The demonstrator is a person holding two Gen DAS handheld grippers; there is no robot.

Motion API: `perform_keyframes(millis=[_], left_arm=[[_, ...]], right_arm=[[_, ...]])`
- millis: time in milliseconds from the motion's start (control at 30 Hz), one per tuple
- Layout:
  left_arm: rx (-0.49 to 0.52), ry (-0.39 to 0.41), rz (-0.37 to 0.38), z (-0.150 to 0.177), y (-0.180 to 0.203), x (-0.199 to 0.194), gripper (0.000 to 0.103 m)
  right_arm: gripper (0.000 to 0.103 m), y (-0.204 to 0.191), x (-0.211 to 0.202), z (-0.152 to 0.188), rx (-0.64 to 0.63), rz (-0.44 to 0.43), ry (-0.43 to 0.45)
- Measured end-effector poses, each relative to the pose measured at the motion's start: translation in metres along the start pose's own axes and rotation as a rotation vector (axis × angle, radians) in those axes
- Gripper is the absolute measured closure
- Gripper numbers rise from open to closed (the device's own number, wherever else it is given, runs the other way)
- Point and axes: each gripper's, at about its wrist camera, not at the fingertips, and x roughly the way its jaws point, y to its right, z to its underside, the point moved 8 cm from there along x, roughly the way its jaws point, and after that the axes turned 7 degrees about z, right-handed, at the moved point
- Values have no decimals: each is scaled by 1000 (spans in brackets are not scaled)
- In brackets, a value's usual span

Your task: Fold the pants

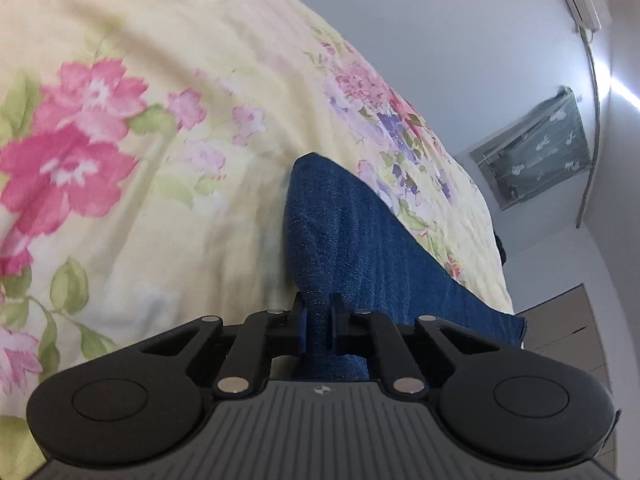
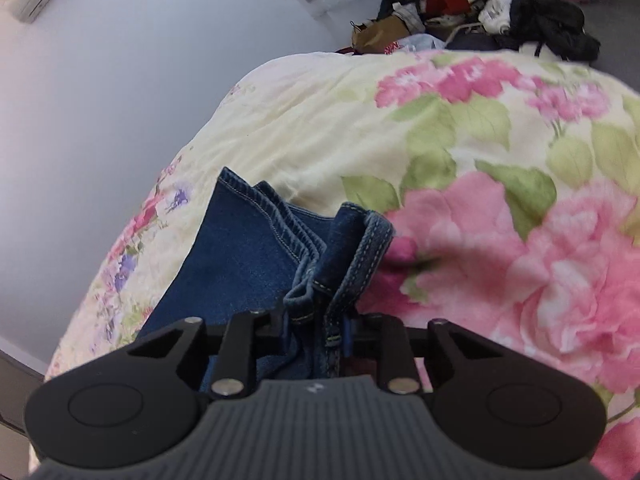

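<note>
In the left wrist view, the left gripper (image 1: 318,322) is being shown from behind, its two black fingers drawn together and clamped on a smooth fold of the blue denim pants (image 1: 344,232). The denim is being held up off a yellow bedspread (image 1: 160,120) printed with pink and purple flowers, which is filling the left and middle of the view. A pale wall (image 1: 460,40) is being seen to the right, with a small dark curtained window (image 1: 536,152) set in it.

In the right wrist view, the right gripper (image 2: 316,330) is likewise being shown clamped, its fingers closed on a thicker, bunched part of the pants (image 2: 248,248) where stitched hems or seams are lying in layers. The same bedspread (image 2: 500,220) is spreading beneath and to the right. A heap of dark clothes (image 2: 480,8) is lying beyond the bed's far edge.

Judging from both views, the grasping step is being completed: the pants are being held at two points just above the bed, with no finished fold visible. The next move is likely to call for both holds being kept firm while the denim is being lifted and carried over evenly, so that the edges are being laid to meet without twisting or slipping.
</note>
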Motion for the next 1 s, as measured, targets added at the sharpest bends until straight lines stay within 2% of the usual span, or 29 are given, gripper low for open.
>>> perform_keyframes(millis=[167, 333, 467, 667, 800, 900, 1000], left_arm=[[123, 12, -24, -21, 40, -21, 94], [200, 47, -71, -46, 55, -66, 94], [271, 76, -151, -80, 43, -128, 94], [283, 150, -286, -108, -2, -232, 94], [292, 147, -367, -95, -46, -266, 94], [266, 97, -424, -71, -90, -263, 94], [279, 68, -479, -49, -125, -250, 94]], right_arm=[[91, -49, -31, -16, -104, 56, 20], [92, -105, -72, -9, -160, 29, 1], [93, -159, -91, 21, -206, -48, -32], [93, -232, -111, 106, -231, -216, -104], [93, -243, -122, 176, -245, -273, -142], [93, -223, -114, 223, -271, -240, -158], [93, -182, -95, 244, -226, -169, -183]])
